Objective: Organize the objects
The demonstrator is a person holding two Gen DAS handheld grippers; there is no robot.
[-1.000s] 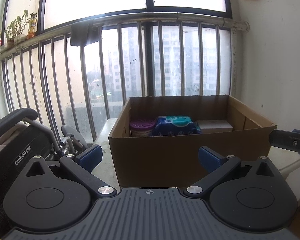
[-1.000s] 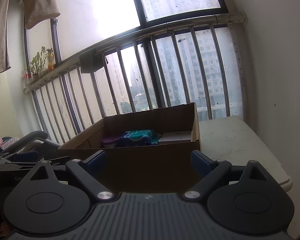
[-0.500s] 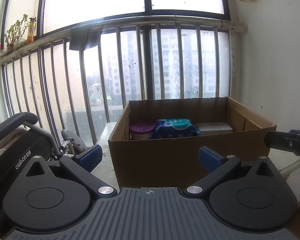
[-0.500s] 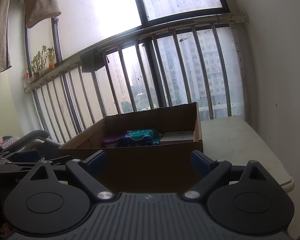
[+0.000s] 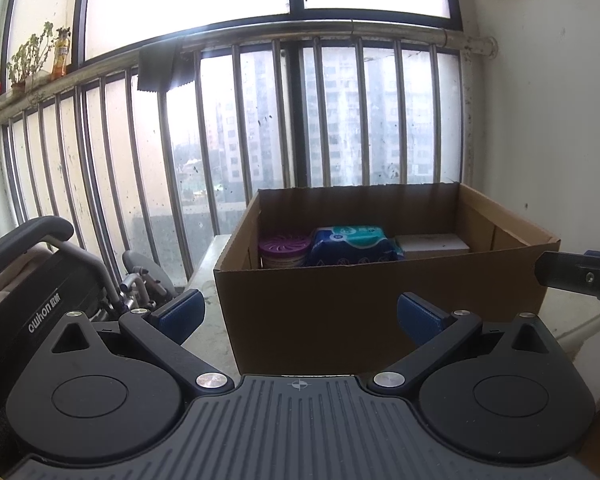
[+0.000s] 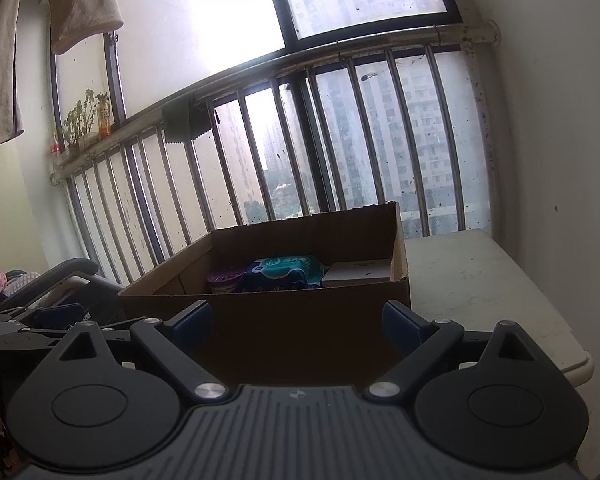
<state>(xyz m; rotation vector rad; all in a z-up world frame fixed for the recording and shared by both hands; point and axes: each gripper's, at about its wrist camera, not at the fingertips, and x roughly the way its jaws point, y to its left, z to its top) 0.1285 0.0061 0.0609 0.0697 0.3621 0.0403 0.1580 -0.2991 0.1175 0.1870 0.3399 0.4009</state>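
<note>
Cardboard fills our view: an open box (image 5: 380, 308) sits on the pale counter (image 6: 480, 280) by the barred window (image 5: 340, 112). Inside it, along the far wall, we see a purple-lidded tub (image 5: 286, 251), a blue pack (image 5: 354, 246) touching it, and a white carton (image 5: 434, 245) just beside the pack. Our left tongs (image 5: 299, 312) and right tongs (image 6: 297, 318) both stand wide open, holding nothing, in front of the box's near wall.

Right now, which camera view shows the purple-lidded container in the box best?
The left wrist view: the purple-lidded container shows its lid and side. In the right wrist view, it is darker and mostly hidden behind the cardboard box wall.
</note>
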